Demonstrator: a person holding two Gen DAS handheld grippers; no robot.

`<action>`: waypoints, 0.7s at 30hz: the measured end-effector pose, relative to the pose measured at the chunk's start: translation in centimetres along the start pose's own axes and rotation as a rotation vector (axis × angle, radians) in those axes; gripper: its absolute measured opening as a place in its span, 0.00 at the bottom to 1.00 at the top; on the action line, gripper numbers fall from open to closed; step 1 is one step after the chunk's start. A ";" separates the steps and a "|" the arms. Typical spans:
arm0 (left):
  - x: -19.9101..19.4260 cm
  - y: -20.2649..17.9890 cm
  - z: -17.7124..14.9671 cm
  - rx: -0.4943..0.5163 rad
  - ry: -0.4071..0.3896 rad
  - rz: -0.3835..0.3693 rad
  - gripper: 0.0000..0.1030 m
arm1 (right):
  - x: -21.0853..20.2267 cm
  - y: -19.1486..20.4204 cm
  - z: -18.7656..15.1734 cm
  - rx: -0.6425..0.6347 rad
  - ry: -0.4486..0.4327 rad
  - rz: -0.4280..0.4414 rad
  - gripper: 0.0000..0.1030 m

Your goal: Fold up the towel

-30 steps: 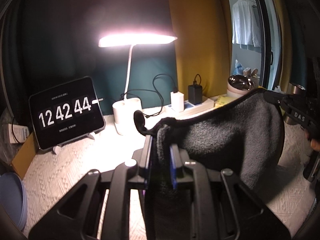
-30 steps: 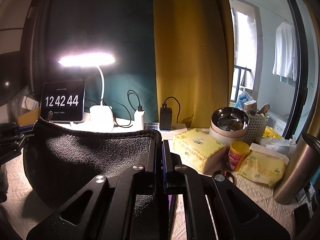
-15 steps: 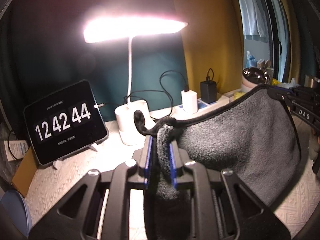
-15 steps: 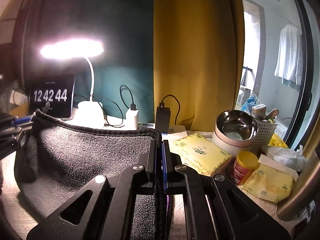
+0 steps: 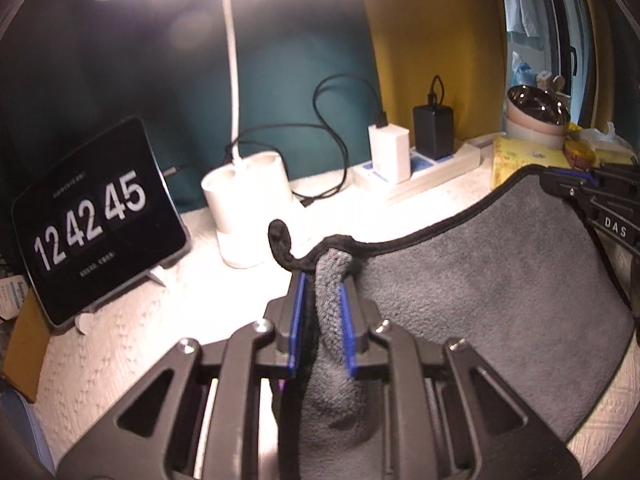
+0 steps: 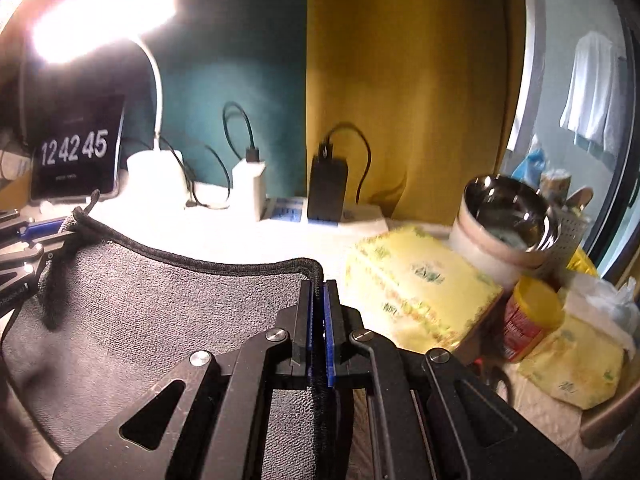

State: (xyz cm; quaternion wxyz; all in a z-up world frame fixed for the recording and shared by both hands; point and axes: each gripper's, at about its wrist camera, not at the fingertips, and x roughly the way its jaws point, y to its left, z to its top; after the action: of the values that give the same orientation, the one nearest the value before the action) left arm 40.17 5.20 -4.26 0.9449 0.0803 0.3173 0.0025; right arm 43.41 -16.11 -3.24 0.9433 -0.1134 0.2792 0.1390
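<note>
A dark grey towel (image 5: 480, 304) with a black hem hangs stretched between my two grippers above the white table. My left gripper (image 5: 322, 280) is shut on a bunched corner of the towel, with a small black hanging loop (image 5: 280, 240) sticking up past the blue pads. My right gripper (image 6: 319, 286) is shut on the opposite corner of the towel (image 6: 180, 308), its hem wrapping over the fingertips. The right gripper also shows at the right edge of the left wrist view (image 5: 560, 186), and the left gripper shows at the left edge of the right wrist view (image 6: 44, 236).
At the back stand a tablet clock (image 5: 92, 216), a lit white desk lamp (image 5: 248, 200) and a power strip with chargers (image 5: 420, 160). To the right are yellow tissue packs (image 6: 416, 284), a steel bowl on a cup (image 6: 508, 216), a red jar (image 6: 528, 320) and a basket.
Both grippers have moved forward and lower toward the lamp and the back of the table, carrying the towel with them. The towel stays stretched between them. The clock changed from 44 to 45.
</note>
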 end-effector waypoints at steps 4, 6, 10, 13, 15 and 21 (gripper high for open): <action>1.4 -0.1 -0.4 -0.004 0.044 -0.010 0.18 | 1.2 -0.3 -0.1 0.013 0.053 0.010 0.05; 1.8 0.1 -0.4 -0.010 0.061 -0.013 0.18 | 1.9 -0.3 -0.1 0.007 0.091 0.021 0.05; 2.8 0.0 -0.6 -0.001 0.110 -0.031 0.18 | 2.8 -0.2 -0.2 0.011 0.145 0.018 0.05; 4.3 0.0 -0.7 -0.003 0.185 -0.029 0.18 | 3.8 -0.2 -0.4 0.014 0.193 0.014 0.05; 5.0 0.3 -0.8 -0.021 0.218 -0.042 0.20 | 4.3 -0.3 -0.4 0.023 0.215 0.017 0.05; 5.2 0.5 -1.0 -0.024 0.224 -0.046 0.23 | 5.4 -0.2 -0.7 0.022 0.273 0.015 0.05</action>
State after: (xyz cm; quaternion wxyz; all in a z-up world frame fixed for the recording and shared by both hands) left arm 43.73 6.12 -8.04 0.9043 0.0609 0.4225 -0.0063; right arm 47.47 -15.39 -6.83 0.8966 -0.1190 0.4074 0.1263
